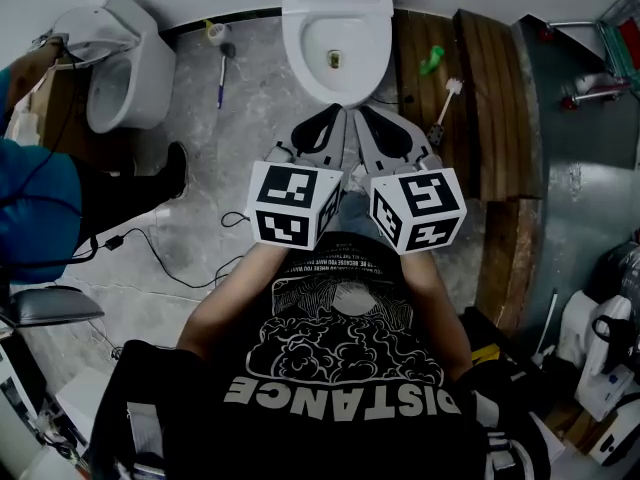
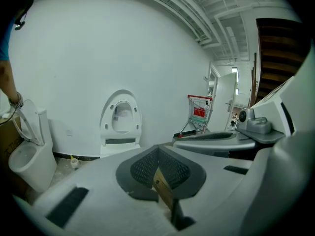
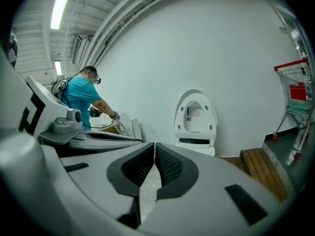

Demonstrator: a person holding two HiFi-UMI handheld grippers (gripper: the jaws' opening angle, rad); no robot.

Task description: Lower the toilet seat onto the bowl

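Observation:
A white toilet stands against the wall; its bowl (image 1: 300, 48) is uncovered in the head view. The seat (image 2: 121, 118) stands upright against the white wall, and the right gripper view shows the seat (image 3: 195, 119) the same way. My left gripper (image 1: 336, 113) and right gripper (image 1: 364, 113) are side by side just in front of the bowl, pointing at it and apart from it. The left gripper (image 2: 157, 154) is shut with nothing between its dark pads. The right gripper (image 3: 154, 151) is shut and empty too.
A second toilet (image 1: 120, 63) stands at the left, with a person in a teal shirt (image 3: 78, 100) bent over it. A toilet brush (image 1: 222, 68) and cables (image 1: 150, 253) lie on the floor. Wooden boards (image 1: 490, 98) lie to the right, near a red shopping cart (image 2: 199, 113).

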